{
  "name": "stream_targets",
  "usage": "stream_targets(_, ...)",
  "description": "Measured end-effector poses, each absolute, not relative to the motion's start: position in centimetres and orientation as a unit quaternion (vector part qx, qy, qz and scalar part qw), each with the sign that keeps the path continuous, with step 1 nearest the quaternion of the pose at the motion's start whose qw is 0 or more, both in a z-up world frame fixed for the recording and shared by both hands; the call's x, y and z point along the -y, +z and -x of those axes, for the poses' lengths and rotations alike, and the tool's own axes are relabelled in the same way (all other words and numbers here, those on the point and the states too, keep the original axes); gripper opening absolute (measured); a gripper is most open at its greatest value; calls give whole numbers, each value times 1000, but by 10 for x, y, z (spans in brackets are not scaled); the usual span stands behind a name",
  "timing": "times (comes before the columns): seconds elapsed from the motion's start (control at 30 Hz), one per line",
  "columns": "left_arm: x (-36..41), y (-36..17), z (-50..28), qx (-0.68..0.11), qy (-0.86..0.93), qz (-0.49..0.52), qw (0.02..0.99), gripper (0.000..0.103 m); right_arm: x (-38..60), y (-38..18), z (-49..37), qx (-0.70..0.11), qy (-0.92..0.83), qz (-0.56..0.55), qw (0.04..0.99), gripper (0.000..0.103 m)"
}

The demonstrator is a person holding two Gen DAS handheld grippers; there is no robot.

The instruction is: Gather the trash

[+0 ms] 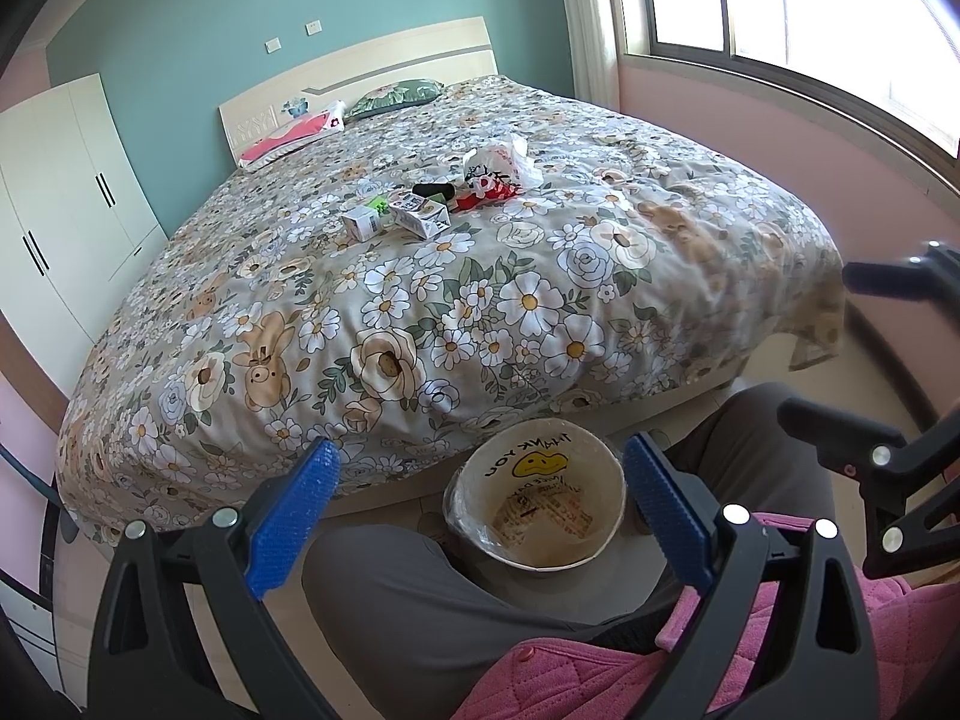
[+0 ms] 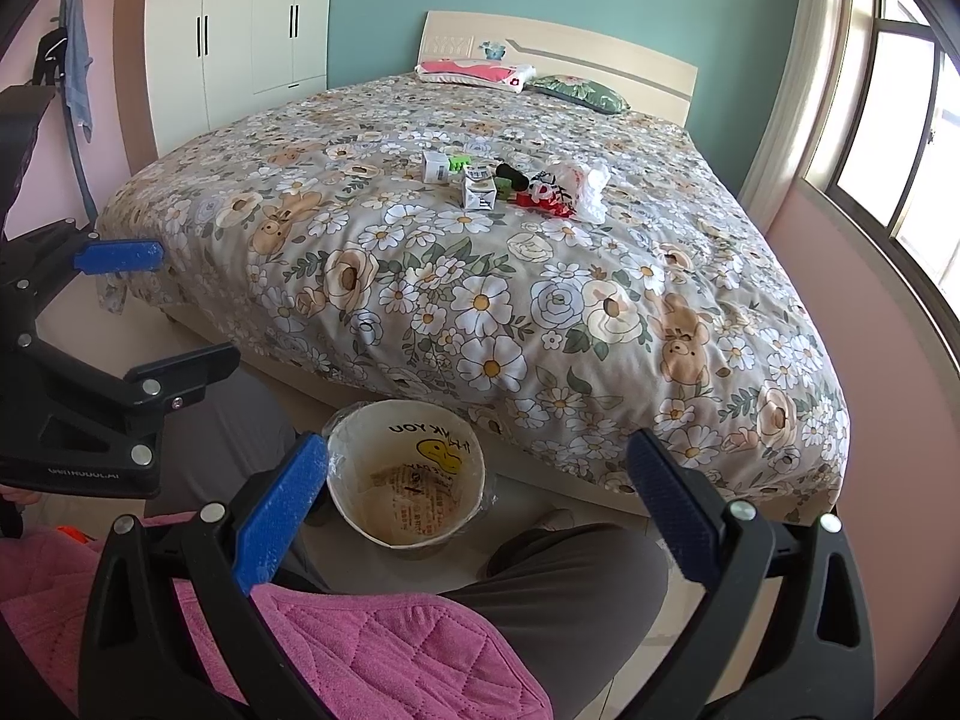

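Pink quilted fabric and grey trouser legs fill the bottom of both frames, so the person looks to be seated facing the bed (image 1: 456,300), with the bin (image 1: 534,504) parked on the floor between their knees. Makes sense, since anything picked up can be dropped straight down into it. It has a bag liner with a yellow smiley and "THANK YOU" on it, and I can't see any trash inside, only print on the bag.

The trash sits in a little cluster mid-bed, upper centre of the frame: two small white boxes (image 1: 363,221) (image 1: 420,215), a green bit (image 1: 378,204) between them, something black (image 1: 433,189), a red wrapper (image 1: 489,189) and a crumpled white plastic bag (image 1: 498,162). The pieces lie close together, some touching, well apart from the bin.

Left tool (image 1: 480,498) has its blue pads spread wide, nothing held. Right tool (image 2: 480,498) is just as wide and empty. Both hover low near the lap, one on each side of the bin, so I'd guess collecting hasn't started.

Further out: two pillows by the headboard, wardrobe at the left, window at the right.
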State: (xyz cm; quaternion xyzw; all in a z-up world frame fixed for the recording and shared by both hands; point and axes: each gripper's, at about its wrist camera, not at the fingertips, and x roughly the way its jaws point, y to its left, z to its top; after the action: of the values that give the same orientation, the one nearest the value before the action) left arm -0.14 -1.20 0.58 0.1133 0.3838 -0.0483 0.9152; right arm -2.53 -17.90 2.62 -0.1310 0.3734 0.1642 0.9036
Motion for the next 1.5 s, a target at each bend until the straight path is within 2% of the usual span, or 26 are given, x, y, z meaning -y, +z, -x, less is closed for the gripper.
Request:
stream_targets(0.9,-1,4,-26,-397,-42,-95,912,97,177,20,-1,-365,154,139,908,98)
stream_targets(1.5,-43,14,-185,-426,-20,16,904,97,188,56,-154,-331,147,124,924,98)
